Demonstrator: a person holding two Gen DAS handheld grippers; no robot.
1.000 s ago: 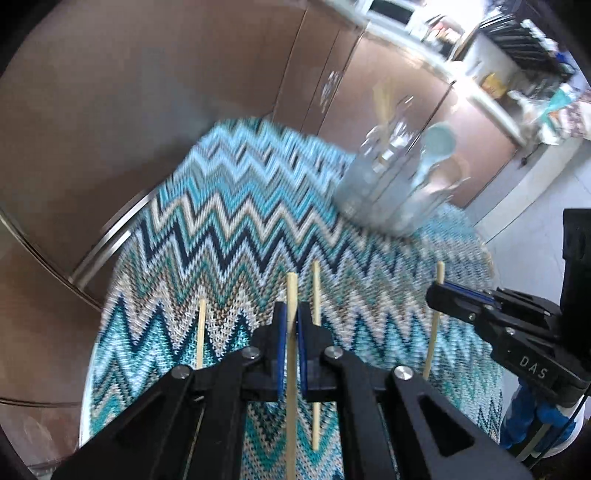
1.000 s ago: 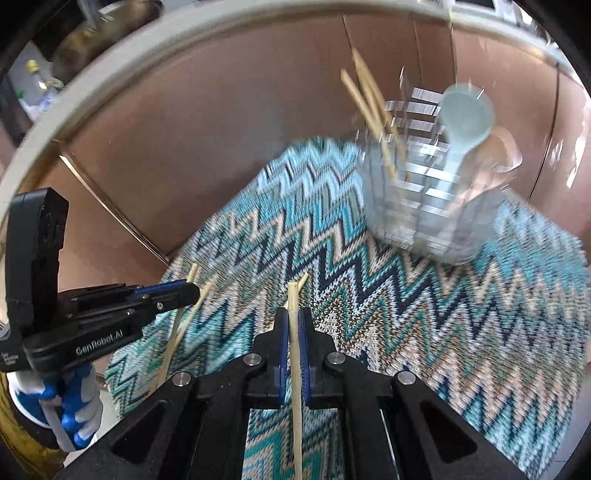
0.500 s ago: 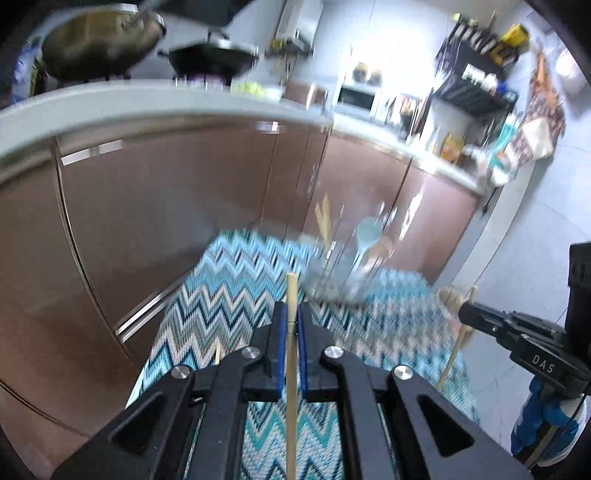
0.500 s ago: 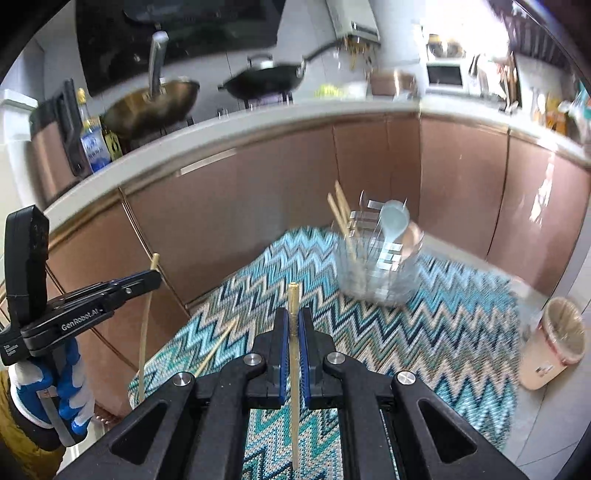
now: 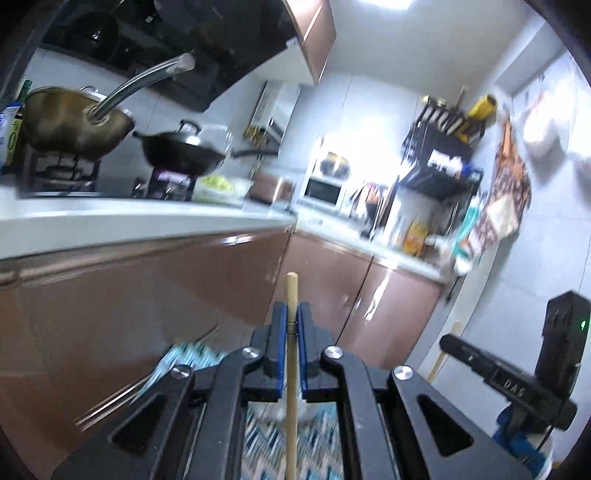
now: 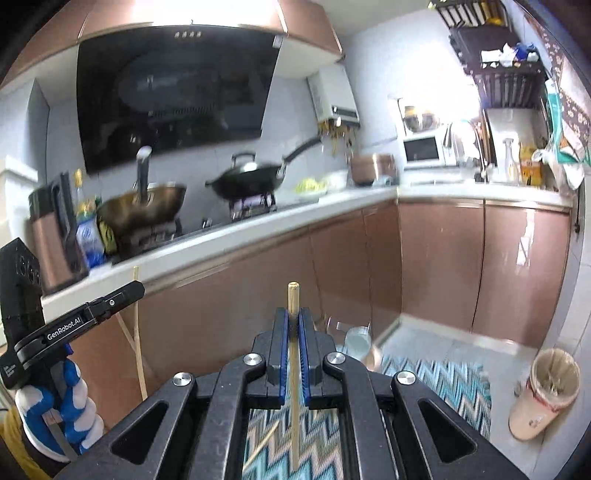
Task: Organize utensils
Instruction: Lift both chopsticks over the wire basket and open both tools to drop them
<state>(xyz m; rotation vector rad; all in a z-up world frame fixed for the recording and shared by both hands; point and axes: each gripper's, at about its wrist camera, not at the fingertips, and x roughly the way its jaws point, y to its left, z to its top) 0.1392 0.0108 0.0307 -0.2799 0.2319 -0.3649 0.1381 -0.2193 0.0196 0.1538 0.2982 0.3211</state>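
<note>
Above the zigzag rug [image 6: 436, 373], each hand-held gripper, left [image 5: 290, 325] and right [image 6: 293, 328], clamps one upright chopstick.

Both fisheye views are brightly lit, the light coming from overhead — in the left wrist view a white ceiling glow [image 5: 397, 3] burns out at 12 o'clock, and glare washes over the white microwave oven [image 5: 325, 186] near centre. The glossy copper-brown cabinet doors [image 6: 524, 258] carry pale reflected streaks at 3 o'clock in the right wrist view. Straight lines bow and the corners go black. Motion blur smears the teal zigzag-patterned rug [image 5: 266, 435] at 6 o'clock; the black gripper fingers [image 6: 279, 332] stay sharp.
</note>
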